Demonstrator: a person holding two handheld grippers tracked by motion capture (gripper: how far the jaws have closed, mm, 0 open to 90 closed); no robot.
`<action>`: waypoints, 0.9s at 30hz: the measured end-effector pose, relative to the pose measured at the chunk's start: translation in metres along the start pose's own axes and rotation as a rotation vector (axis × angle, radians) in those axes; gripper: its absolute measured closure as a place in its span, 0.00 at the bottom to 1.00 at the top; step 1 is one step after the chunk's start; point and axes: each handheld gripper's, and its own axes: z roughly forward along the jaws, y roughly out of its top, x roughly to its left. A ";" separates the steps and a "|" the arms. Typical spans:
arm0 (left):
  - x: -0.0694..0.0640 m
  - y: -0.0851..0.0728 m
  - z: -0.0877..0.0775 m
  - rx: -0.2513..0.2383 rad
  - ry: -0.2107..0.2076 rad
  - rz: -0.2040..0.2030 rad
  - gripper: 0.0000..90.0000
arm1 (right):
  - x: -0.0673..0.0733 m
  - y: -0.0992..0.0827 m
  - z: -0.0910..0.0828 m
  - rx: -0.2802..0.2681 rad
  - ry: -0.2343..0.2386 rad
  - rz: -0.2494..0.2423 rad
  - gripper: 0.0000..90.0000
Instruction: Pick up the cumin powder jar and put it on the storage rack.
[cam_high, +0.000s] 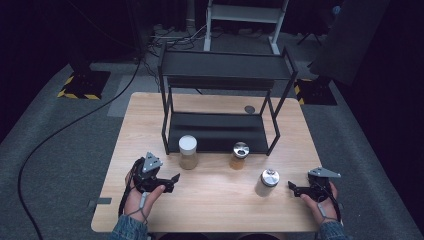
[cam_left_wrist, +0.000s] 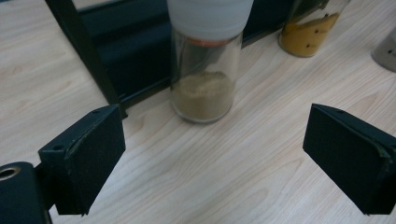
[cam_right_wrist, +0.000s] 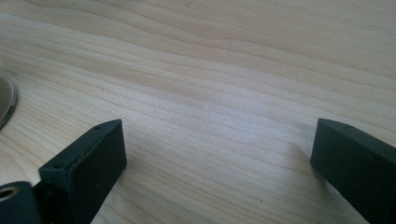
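Left tongs (cam_left_wrist: 212, 158) gape wide before the white-capped spice jar (cam_left_wrist: 205, 70) — they should advance level, closing on the glass below the cap; right tongs (cam_right_wrist: 219, 163) wait wide, empty

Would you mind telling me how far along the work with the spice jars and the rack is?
Nothing looks done: the white-lidded jar, the amber jar and the metal-lidded jar all stand on the table, and the black rack looks bare. The left gripper, jaws open, faces the white-lidded jar without touching it; the right gripper is open beside the metal-lidded jar. Probably every jar is left to move.
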 end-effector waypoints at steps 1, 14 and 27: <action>0.000 0.000 0.000 -0.009 -0.007 -0.001 0.06 | 0.000 0.000 0.000 0.000 0.000 0.000 0.03; -0.002 0.000 0.008 -0.122 -0.017 0.002 0.06 | 0.000 0.000 0.000 0.000 0.000 0.000 0.03; 0.002 0.008 0.022 -0.149 -0.013 -0.003 0.08 | 0.000 0.000 0.000 0.000 0.000 0.000 0.03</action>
